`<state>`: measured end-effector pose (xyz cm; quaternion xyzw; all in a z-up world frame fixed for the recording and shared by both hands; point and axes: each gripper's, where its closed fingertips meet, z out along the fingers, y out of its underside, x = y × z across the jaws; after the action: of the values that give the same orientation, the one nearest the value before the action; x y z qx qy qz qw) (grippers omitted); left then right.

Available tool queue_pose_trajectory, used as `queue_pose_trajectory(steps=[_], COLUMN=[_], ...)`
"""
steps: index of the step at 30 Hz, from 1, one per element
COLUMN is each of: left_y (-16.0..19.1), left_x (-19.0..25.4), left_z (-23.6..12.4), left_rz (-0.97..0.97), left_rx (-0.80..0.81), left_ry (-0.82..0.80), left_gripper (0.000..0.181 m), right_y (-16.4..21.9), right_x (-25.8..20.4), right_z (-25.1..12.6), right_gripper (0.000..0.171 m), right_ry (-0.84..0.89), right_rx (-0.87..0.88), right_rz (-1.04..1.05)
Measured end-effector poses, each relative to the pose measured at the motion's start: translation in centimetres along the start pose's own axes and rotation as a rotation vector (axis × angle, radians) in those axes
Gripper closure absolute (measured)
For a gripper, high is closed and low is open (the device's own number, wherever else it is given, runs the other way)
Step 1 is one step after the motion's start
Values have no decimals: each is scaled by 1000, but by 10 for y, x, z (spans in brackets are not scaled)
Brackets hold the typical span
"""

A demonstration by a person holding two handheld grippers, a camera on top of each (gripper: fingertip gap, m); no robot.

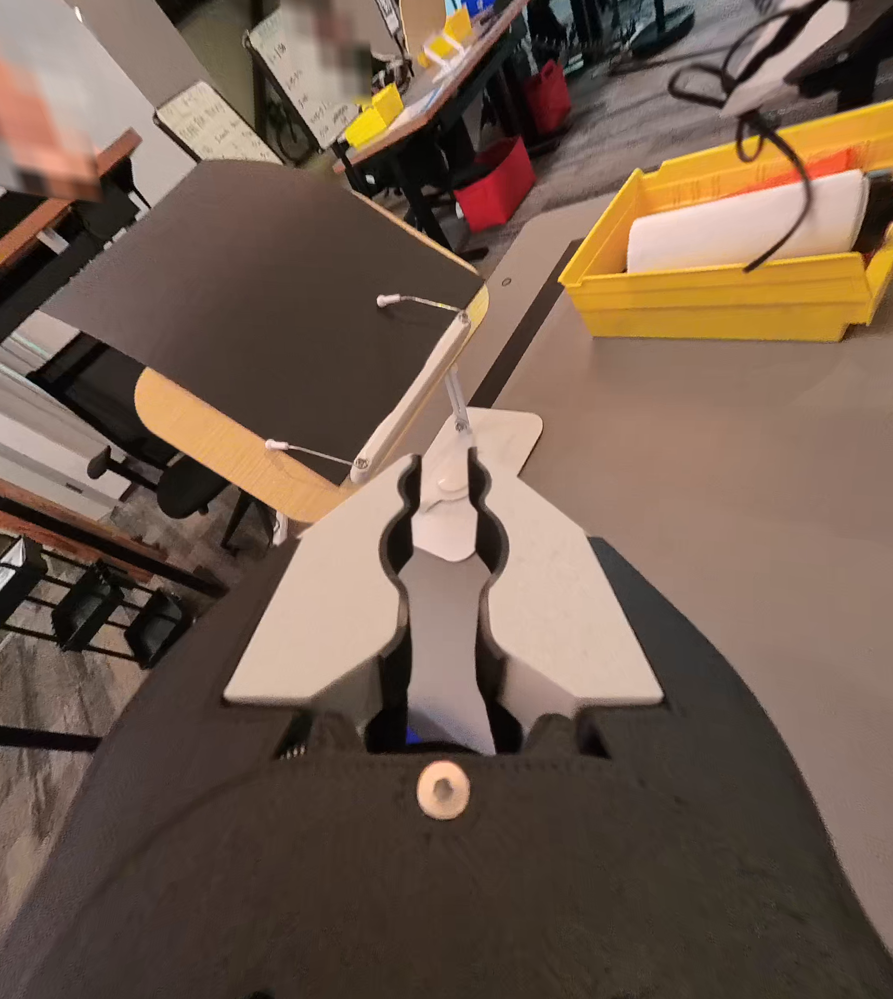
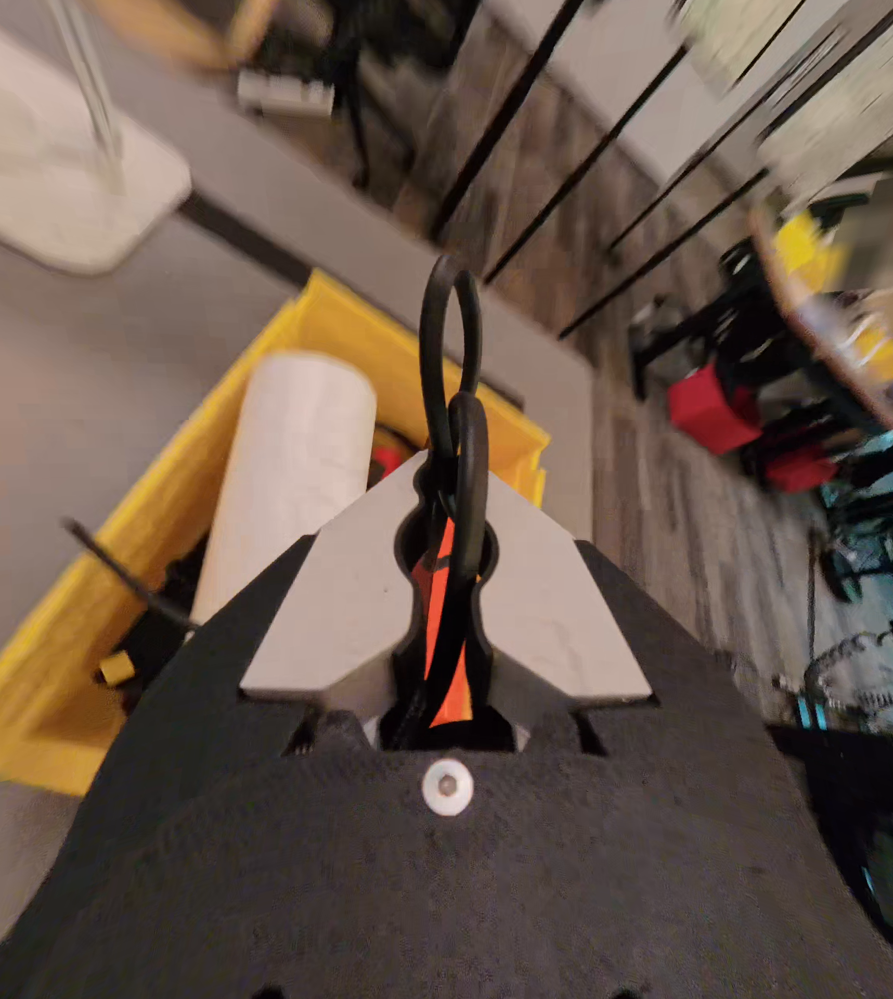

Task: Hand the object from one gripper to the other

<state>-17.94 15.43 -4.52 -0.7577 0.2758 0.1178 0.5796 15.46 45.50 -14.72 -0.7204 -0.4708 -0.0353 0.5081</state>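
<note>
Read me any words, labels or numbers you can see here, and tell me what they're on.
Nearer whiteboard: handwriting, too small and blurred to read.
Farther whiteboard: handwriting, also too blurred to read.
Yellow bin, paper roll, black cord: no writing visible.

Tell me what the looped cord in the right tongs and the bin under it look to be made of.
Black cord: likely rubber or rubber-sheathed, judging by its smooth semi-matte skin and soft loops. Yellow bin: apparently moulded plastic, with uniform colour, slight sheen and a ribbed rim.
</note>
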Motion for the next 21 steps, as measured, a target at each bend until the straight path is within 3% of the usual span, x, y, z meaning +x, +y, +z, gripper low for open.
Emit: queue_pose_trajectory(steps=[1,3,5,8,11,17,21], left_y=[4,14,24,49,99,215,271], left_x=[-1,-5,-14,-35,-57,-98,-108], left_z=[1,2,-2,-14,-33,-100,-150], left_rz=[0,1,6,-32,-99,-284,-459], left_rx=[-20,-72,-115,-186,-295,-497,-562], left_ry=[-1,-10,-44,-91,-156,-327,-405], left_gripper=[165,163,162,159,153,135,115], right_y=[22,53,58,45,42,89,128], right_x=[-6,-8,0,15,30,44,45], right_z=[15,30,26,6,-14,-27,-23], right_gripper=[166,135,116,113,106,106,104], right_ry=[-38,-42,-16,-35,-74,-48,-16], right_rx=[-96,-233,-243,-144,-67,-77,-109], right_rz=[-8,-46,-75,30,152,185,205])
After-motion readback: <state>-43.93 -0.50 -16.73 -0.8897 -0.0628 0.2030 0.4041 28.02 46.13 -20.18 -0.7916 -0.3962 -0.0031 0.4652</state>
